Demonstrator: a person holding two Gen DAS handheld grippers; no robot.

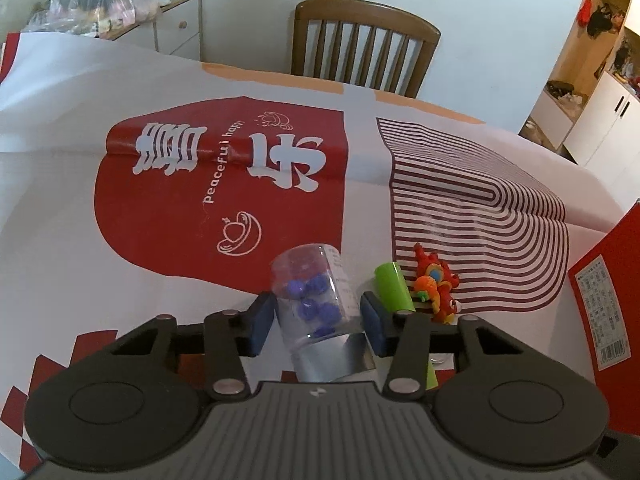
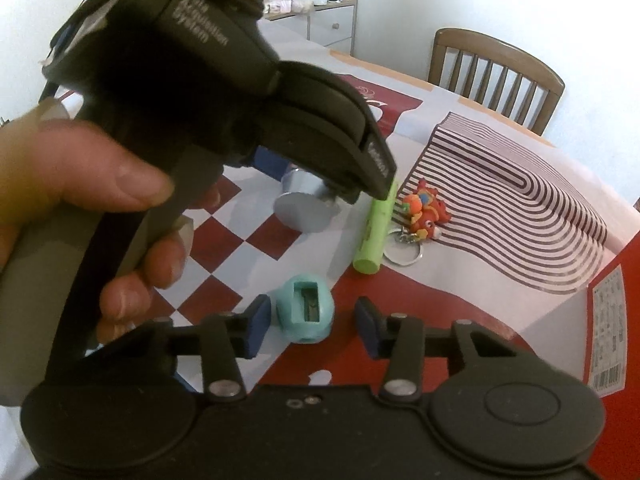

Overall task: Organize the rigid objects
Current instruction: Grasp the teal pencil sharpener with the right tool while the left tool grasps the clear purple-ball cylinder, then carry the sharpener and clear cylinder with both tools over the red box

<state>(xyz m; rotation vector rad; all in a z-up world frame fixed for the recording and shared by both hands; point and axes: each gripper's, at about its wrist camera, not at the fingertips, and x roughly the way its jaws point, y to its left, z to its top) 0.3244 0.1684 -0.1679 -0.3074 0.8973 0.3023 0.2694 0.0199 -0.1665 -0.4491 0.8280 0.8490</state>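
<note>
Ref = green tube [image 2: 374, 232]: I see the left gripper [image 1: 316, 322] w/ pads flanking the clear jar [image 1: 316, 300] just left of it; contact unclear. Right gripper [image 2: 308, 322] jaws apart around the teal sharpener [image 2: 306, 308], nearer than ref. Risk: round jar may roll or slip if the pads close off-centre.

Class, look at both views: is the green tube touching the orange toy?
Apart. The right wrist view shows a strip of tablecloth between the green tube and the orange toy.

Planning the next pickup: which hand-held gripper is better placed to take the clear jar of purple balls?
Left: its hand-held gripper already straddles the clear jar; the right brackets the teal sharpener.
</note>
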